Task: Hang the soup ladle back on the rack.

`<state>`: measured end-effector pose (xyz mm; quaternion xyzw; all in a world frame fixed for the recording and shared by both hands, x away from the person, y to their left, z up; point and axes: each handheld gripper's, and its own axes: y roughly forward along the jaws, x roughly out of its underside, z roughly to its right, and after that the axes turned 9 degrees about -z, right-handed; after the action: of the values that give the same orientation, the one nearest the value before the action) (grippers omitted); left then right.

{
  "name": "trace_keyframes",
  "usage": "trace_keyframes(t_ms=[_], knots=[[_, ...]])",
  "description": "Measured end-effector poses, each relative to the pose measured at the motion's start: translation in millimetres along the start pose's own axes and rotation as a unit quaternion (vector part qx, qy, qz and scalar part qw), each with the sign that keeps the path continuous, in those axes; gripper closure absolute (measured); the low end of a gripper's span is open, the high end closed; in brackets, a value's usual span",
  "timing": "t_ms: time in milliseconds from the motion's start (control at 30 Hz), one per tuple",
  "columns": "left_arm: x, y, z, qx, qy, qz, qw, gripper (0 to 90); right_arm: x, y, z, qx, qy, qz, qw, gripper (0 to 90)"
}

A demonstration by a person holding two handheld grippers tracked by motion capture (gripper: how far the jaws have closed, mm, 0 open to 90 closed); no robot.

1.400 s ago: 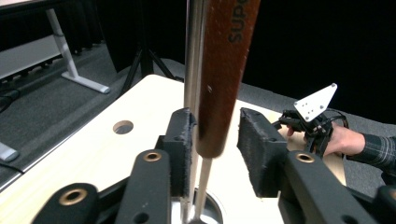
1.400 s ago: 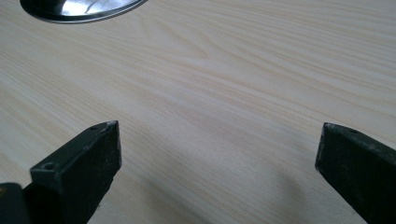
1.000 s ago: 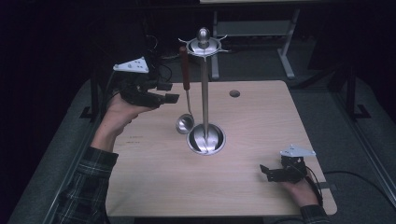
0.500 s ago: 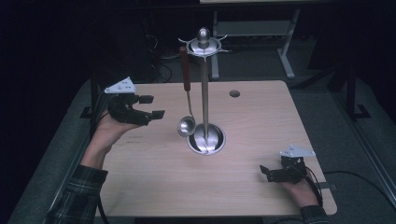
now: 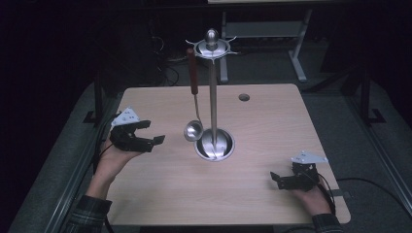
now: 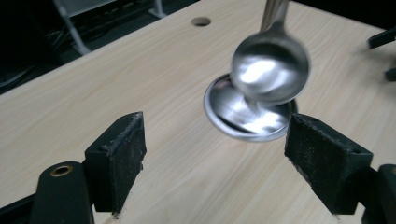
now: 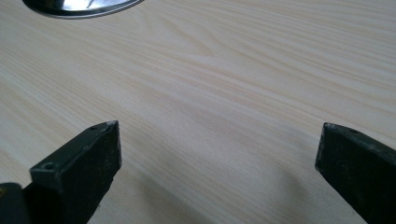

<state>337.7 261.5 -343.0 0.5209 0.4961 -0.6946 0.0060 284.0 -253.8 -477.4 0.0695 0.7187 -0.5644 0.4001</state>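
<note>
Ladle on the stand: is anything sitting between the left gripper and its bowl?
Nothing visible does. The left gripper, jaws open, is held above bare table left of the ladle, which hangs from the stand. In the left gripper view the ladle bowl lies straight ahead, the stand's base behind and below it.

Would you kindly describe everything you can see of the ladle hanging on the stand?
The ladle hangs upright from a hook at the top of the metal stand, left of its pole. It has a reddish-brown, wood-like handle, a thin metal shank and a shiny round steel bowl at the bottom, just above the stand's round base. Its bowl looks blurred in the left gripper view. Neither gripper touches it.
</note>
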Motion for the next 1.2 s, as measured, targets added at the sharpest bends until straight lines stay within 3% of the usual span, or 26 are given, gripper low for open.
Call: trace_keyframes(t_ms=[100, 867, 1000, 1200], knots=[[14.2, 3.4, 4.2, -0.012, -0.007, -0.006, 0.9999, 18.8, 0.2, -0.3, 0.4, 0.0, -0.001, 0.001, 1.0, 0.0], [91.7, 19.9, 13.2, -0.043, -0.051, -0.033, 0.9973, 15.2, 1.3, -0.7, 0.7, -0.001, 0.004, 0.003, 1.0, 0.0], [102.1, 27.2, 12.2, -0.053, -0.057, -0.052, 0.9956, 12.7, 1.6, 0.1, 0.8, -0.002, 0.005, 0.002, 1.0, 0.0], [107.0, 34.6, 9.5, -0.046, -0.074, -0.065, 0.9941, 6.0, 1.5, 0.0, 0.5, -0.001, 0.004, 0.001, 1.0, 0.0]])
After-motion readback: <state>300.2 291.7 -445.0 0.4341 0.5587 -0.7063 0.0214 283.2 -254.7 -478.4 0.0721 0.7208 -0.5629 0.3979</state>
